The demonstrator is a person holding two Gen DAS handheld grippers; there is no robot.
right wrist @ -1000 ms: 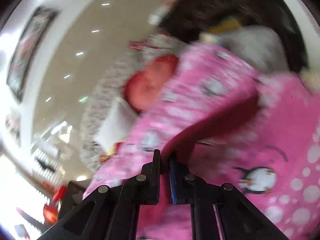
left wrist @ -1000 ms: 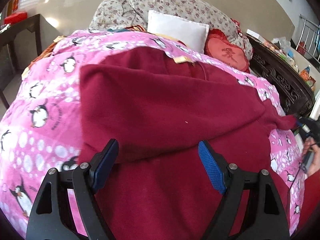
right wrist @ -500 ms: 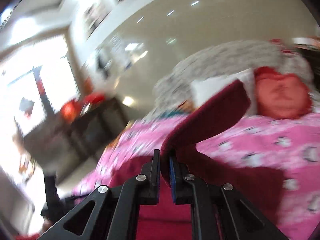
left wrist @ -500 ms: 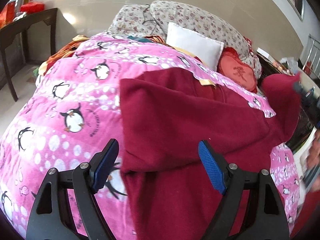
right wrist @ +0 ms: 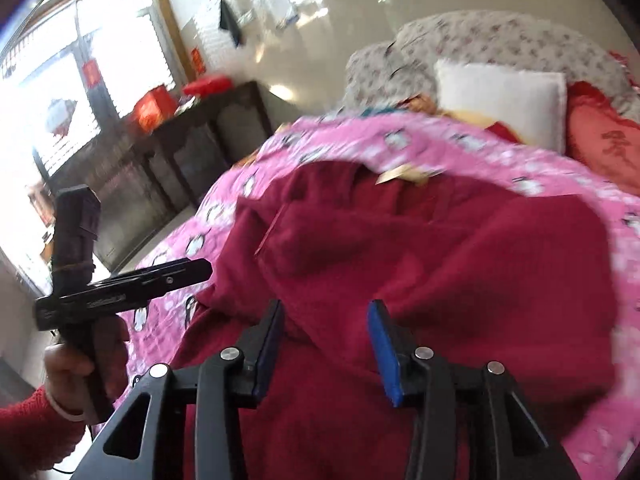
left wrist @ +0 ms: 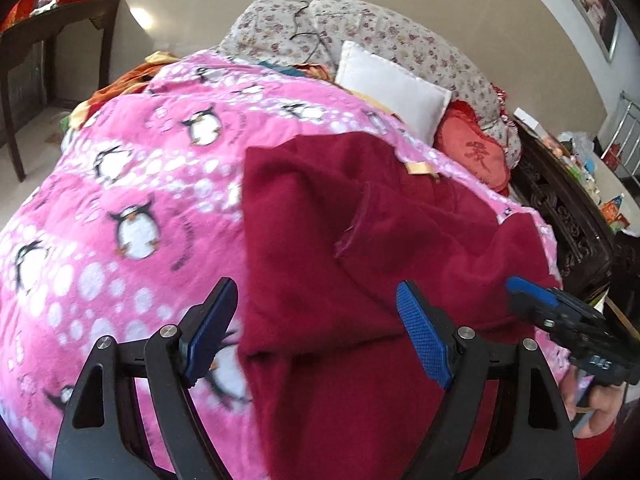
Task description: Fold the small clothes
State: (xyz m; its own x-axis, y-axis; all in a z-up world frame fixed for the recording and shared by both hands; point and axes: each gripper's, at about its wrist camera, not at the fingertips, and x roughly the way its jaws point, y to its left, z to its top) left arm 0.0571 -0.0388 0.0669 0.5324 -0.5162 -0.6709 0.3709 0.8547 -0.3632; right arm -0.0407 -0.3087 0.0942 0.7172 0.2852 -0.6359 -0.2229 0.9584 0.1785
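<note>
A dark red fleece garment (left wrist: pixel 360 248) is being seen spread over a pink penguin-print blanket (left wrist: pixel 132 184) on a bed. One sleeve (left wrist: pixel 404 232) is lying folded across the body of the garment, its cuff end pointing toward the garment's middle. The lower part of the garment is hanging toward the near edge of the bed.

The left gripper (left wrist: pixel 316 336) is being held above the garment's lower left edge with its jaws standing wide apart; nothing is being pinched between the blue pads (left wrist: pixel 424 344), and cloth is only being seen beyond them. The left finger is being held over the blanket, the right one over the red cloth.

The right gripper (right wrist: pixel 326 354) is being held over the lower part of the garment, its jaws opening. No cloth is being gripped between them; the fleece is lying beyond them, and whether the tips are touching it cannot be told. In the left wrist view this gripper (left wrist: pixel 560 312) is being seen at the right edge of the bed, just beside the garment.

In the right wrist view the left tool is being gripped by a hand (right wrist: pixel 86 364) in a red knitted sleeve (right wrist: pixel 32 432).

A white pillow (left wrist: pixel 392 88), a red cushion (left wrist: pixel 476 156) and floral bedding (left wrist: pixel 400 28) are being noted at the head of the bed. A dark wooden counter (right wrist: pixel 192 148) carrying red boxes is standing by the window.
</note>
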